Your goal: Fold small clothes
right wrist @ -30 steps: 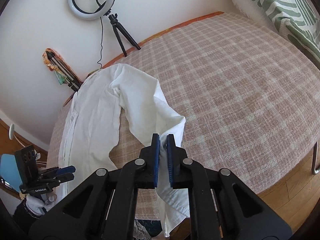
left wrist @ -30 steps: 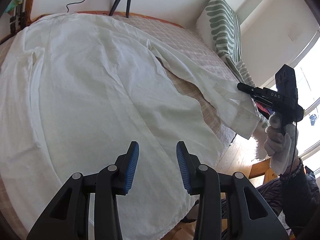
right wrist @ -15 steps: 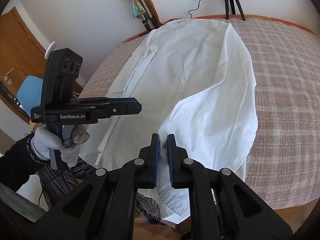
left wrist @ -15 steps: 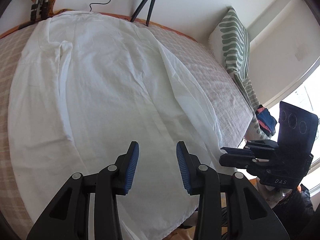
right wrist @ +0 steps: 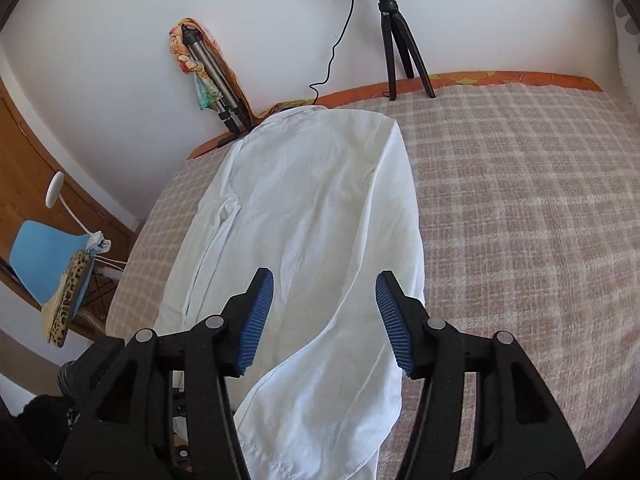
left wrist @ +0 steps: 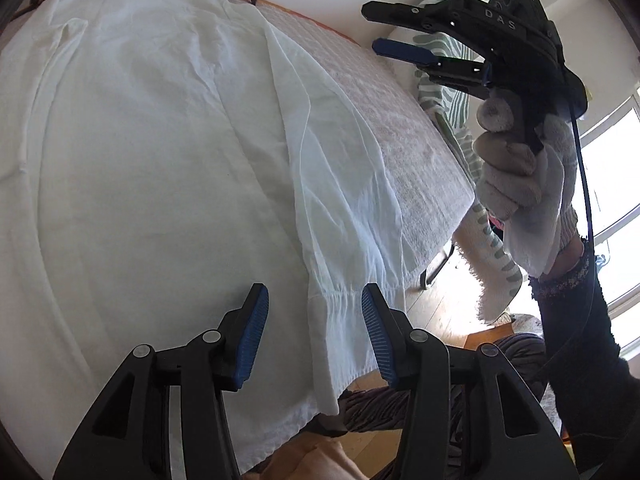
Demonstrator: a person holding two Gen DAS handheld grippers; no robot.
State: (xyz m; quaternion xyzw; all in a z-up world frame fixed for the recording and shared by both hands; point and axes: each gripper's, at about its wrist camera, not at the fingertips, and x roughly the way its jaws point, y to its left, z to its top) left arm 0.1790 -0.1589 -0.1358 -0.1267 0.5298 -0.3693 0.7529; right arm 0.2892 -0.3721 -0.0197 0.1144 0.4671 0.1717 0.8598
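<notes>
A white long-sleeved shirt (left wrist: 160, 160) lies spread on the checked bedspread (right wrist: 520, 208), its right sleeve (left wrist: 344, 216) folded in along the body with the gathered cuff near the bed's front edge. It also shows in the right wrist view (right wrist: 312, 220). My left gripper (left wrist: 314, 334) is open and empty, just above the cuff. My right gripper (right wrist: 324, 320) is open and empty, hovering above the sleeve. In the left wrist view the right gripper (left wrist: 404, 28) is held up in a gloved hand, clear of the cloth.
A green-patterned pillow (left wrist: 452, 80) lies at the bed's right end. A tripod (right wrist: 400, 44) with a ring light stands at the far edge by the wall. A blue chair (right wrist: 44, 264) stands left of the bed. Wooden floor (left wrist: 444, 300) lies below the front edge.
My right gripper has opened, let go of the sleeve and lifted away; the sleeve now lies on the shirt. My left gripper has moved right, over the cuff.
</notes>
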